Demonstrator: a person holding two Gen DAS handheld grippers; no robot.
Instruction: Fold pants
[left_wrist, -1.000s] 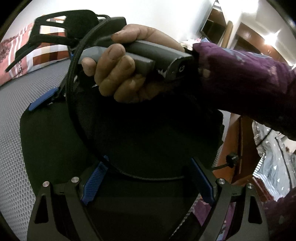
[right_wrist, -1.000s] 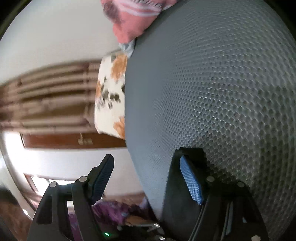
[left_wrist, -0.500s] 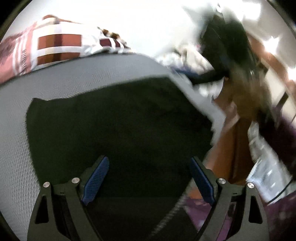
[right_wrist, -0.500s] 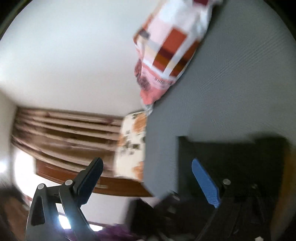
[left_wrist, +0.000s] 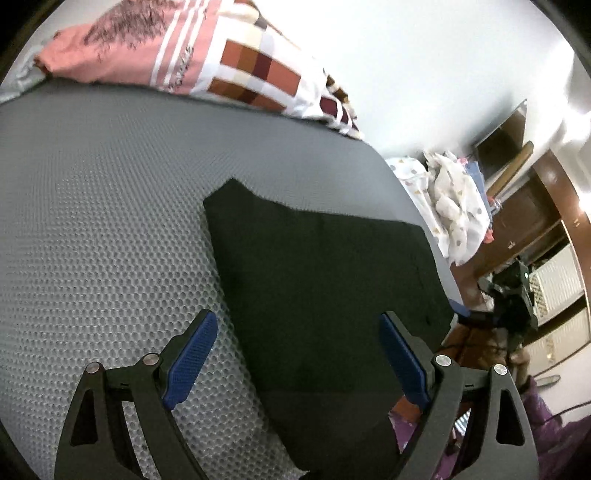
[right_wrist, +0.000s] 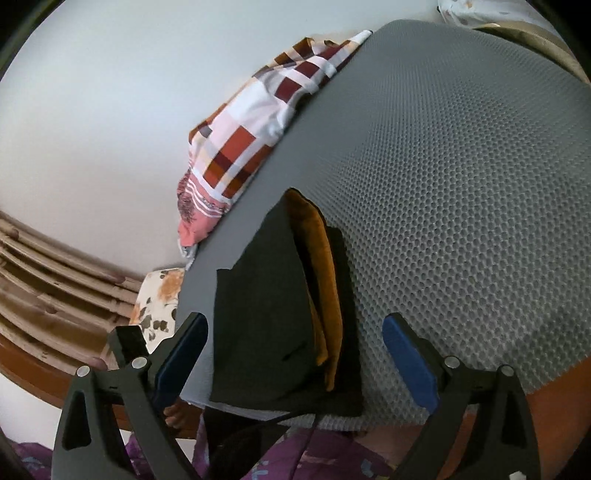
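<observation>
The pants (left_wrist: 325, 295) are black, with an orange-brown lining (right_wrist: 325, 288) showing between the layers in the right wrist view. They lie on a grey mat (left_wrist: 110, 221) with a honeycomb dot pattern. The pillow (left_wrist: 221, 59) is pink with white stripes and a dark print at one end, then checked in white, rust, maroon and cream. Both grippers have black frames, and their fingers (left_wrist: 190, 354) carry blue ribbed pads. A second pillow (right_wrist: 159, 306) is cream with orange and dark flowers. The wall (right_wrist: 110, 110) is plain white.
</observation>
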